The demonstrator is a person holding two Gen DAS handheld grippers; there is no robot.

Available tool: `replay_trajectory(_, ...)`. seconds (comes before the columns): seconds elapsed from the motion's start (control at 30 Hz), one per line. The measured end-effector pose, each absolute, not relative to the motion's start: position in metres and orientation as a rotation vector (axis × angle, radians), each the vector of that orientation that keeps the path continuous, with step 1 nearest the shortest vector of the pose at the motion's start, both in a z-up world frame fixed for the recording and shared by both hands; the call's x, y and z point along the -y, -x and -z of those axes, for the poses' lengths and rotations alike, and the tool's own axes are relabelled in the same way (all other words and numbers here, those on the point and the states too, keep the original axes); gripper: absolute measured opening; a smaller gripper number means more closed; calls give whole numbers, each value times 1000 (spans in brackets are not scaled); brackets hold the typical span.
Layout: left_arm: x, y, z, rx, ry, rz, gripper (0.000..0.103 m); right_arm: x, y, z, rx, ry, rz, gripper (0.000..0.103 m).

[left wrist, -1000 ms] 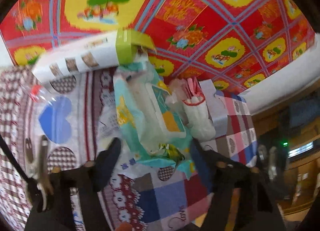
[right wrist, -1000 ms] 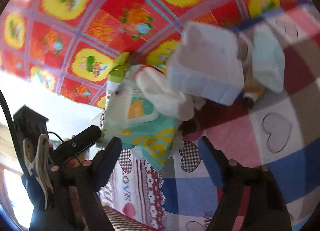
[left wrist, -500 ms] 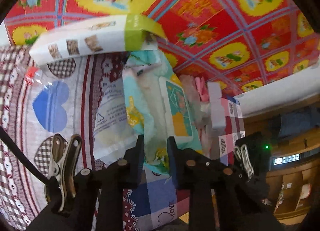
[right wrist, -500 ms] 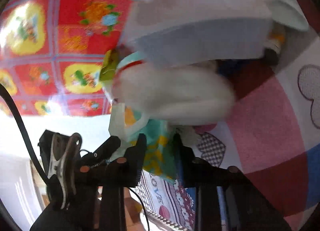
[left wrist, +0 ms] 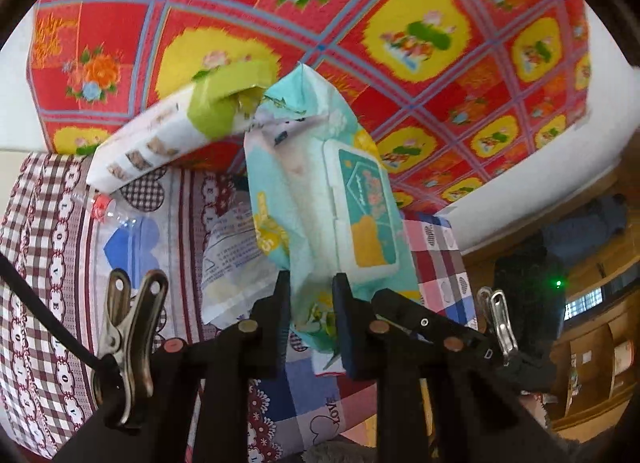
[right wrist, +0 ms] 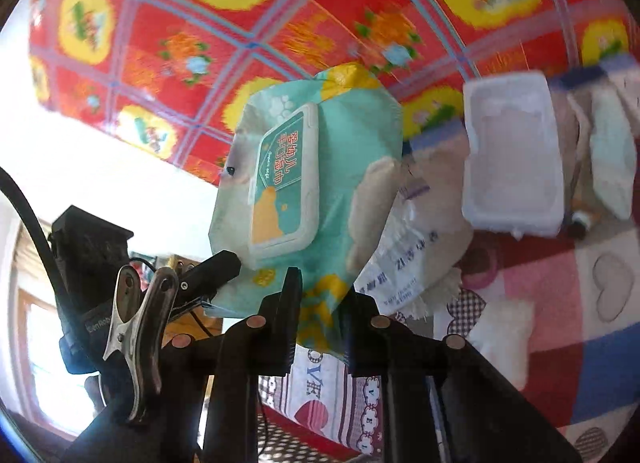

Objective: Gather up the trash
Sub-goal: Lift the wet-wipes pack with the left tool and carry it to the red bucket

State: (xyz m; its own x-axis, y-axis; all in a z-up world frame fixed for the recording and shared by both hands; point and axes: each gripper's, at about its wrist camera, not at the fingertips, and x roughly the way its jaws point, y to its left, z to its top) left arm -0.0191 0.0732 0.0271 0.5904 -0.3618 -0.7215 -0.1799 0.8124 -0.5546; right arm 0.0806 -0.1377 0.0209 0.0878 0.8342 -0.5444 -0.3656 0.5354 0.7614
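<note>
Both tools now clamp wipes pack | R view only: white tray

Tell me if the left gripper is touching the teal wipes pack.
Touching. Left wrist view: the left gripper pinches the wipes pack's lower edge between both fingers.

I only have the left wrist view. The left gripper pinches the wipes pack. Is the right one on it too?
Observer: Yes. The right gripper has the lower edge of the wipes pack between its closing jaws.
Operator: Any trash beyond the pack that I can't see?
Observer: A white tray lies on the cloth, to the right of the pack in the right wrist view.
</note>
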Motion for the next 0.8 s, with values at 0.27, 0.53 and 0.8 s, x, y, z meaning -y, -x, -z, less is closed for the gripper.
replay_trajectory(0.27,-50,13,-47,-915,555,185,21,160,-64,-54,-1078,-441,-889,18)
replay_trajectory(0.53,-24,3,-61,-893,503,249,21,178,-58,-76,-998,-425,-790,18)
replay_trajectory(0.8,17,-12,-75,-885,450,372,21,220,-47,-94,-930,-433,-675,18)
